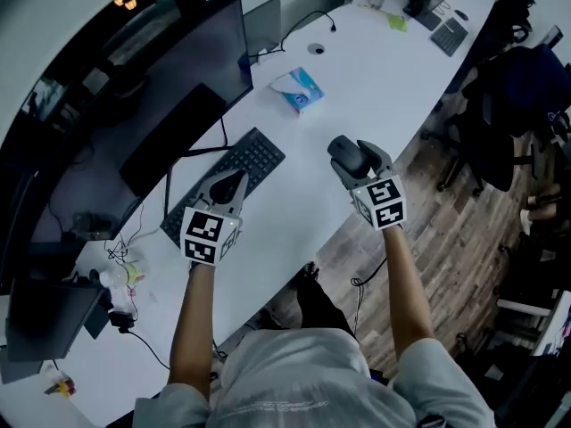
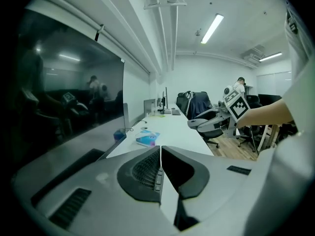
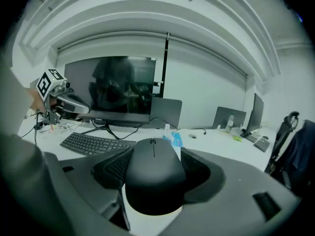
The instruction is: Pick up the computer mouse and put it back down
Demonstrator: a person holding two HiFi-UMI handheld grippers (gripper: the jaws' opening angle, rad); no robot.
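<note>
A black computer mouse (image 3: 153, 173) sits gripped between the jaws of my right gripper (image 3: 153, 159). In the head view the mouse (image 1: 343, 152) and right gripper (image 1: 353, 159) are over the white desk (image 1: 375, 69) close to its front edge. They appear slightly above the surface. The left gripper view shows the same mouse (image 2: 199, 124) from the side, clear of the desk top. My left gripper (image 1: 232, 182) hovers over the near end of the black keyboard (image 1: 260, 155). Its jaws (image 2: 161, 154) are shut together and hold nothing.
A large dark monitor (image 1: 152, 87) stands behind the keyboard. A blue tissue pack (image 1: 297, 90) lies farther along the desk. Cables and small items (image 1: 120, 279) clutter the near left end. Office chairs (image 1: 500, 105) stand on the wooden floor to the right.
</note>
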